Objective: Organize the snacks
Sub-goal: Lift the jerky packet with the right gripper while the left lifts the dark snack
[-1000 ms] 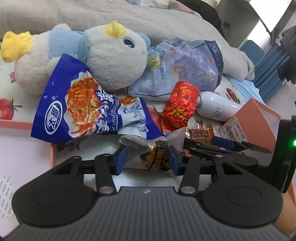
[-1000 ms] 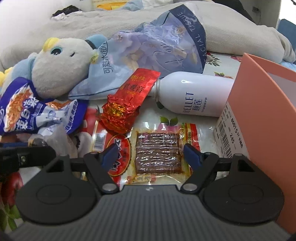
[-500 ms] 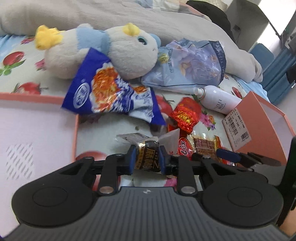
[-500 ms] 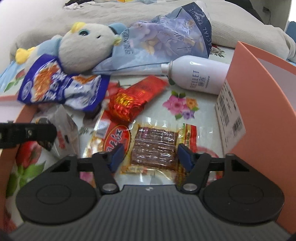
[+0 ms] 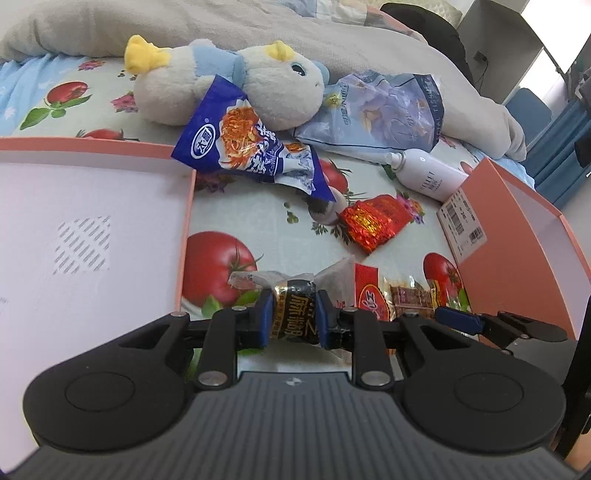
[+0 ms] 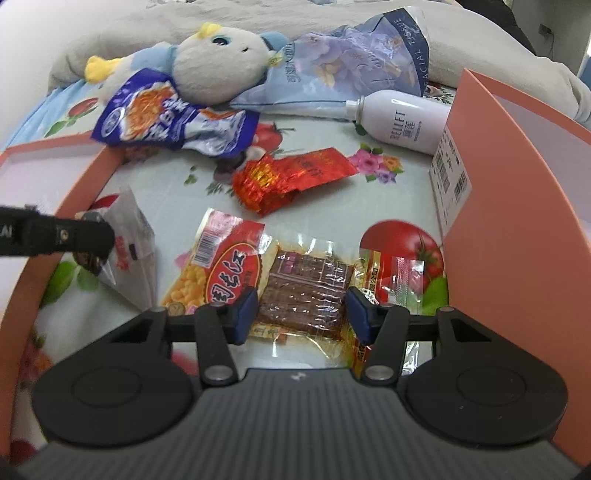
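My left gripper (image 5: 291, 317) is shut on a small black-and-gold candy packet (image 5: 293, 314) with clear twisted ends, held above the bedsheet beside the pink tray (image 5: 184, 206). It also shows in the right wrist view (image 6: 122, 236). My right gripper (image 6: 301, 314) is open, its jaws on either side of a clear packet of brown dried tofu (image 6: 306, 291). A red-and-yellow snack packet (image 6: 221, 273) lies just left of it. A red foil packet (image 6: 291, 177) and a blue noodle-snack bag (image 6: 166, 118) lie farther back.
A plush toy (image 5: 236, 77), a tissue pack (image 5: 376, 114) and a white bottle (image 5: 424, 173) lie at the back. A pink box (image 6: 517, 206) stands at the right. A grey blanket (image 5: 258, 22) runs along the far side.
My left gripper closed on the candy packet, lifted it and drew back toward the pink tray. My right gripper rose and pulled back, its jaws narrower around the tofu packet.
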The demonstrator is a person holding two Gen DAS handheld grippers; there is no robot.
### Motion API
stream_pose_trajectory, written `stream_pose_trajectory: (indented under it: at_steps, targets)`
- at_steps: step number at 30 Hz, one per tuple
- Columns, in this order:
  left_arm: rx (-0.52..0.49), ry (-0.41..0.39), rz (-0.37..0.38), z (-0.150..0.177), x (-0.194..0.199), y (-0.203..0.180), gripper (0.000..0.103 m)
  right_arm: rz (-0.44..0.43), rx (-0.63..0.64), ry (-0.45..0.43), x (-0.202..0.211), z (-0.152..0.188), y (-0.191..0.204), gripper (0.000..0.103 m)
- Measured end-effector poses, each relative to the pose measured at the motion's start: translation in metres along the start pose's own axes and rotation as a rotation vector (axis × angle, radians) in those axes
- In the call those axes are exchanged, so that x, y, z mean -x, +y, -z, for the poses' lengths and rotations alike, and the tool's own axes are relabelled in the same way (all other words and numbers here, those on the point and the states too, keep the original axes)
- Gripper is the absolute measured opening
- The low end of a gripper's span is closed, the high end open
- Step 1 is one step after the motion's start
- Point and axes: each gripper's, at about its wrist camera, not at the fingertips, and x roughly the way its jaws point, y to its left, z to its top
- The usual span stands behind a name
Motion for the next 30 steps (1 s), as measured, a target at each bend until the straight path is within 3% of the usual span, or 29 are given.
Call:
stream_pose_trajectory:
  at_steps: [13,21,22,23,30]
  targets:
    - [0.034,0.009,-0.012,0.038,0.044,-0.009,0.027,-0.001,0.052,0.028,0.041,0.036,0.009,0.054]
    - [0.01,-0.017,-0.017,0.036,0.074,-0.019,0.027,0.011,0.031,0.0,0.07,0.038,0.003,0.051]
    - [0.008,-0.02,-0.021,0.035,0.079,-0.02,0.027,0.003,0.022,-0.006,0.074,0.037,0.002,0.044]
    - [0.004,-0.026,-0.023,0.034,0.084,-0.023,0.027,-0.02,0.006,-0.005,0.079,0.036,0.0,0.008]
    - [0.01,-0.057,-0.044,0.044,0.104,-0.029,0.027,-0.04,-0.025,-0.015,0.09,0.043,-0.01,0.006]
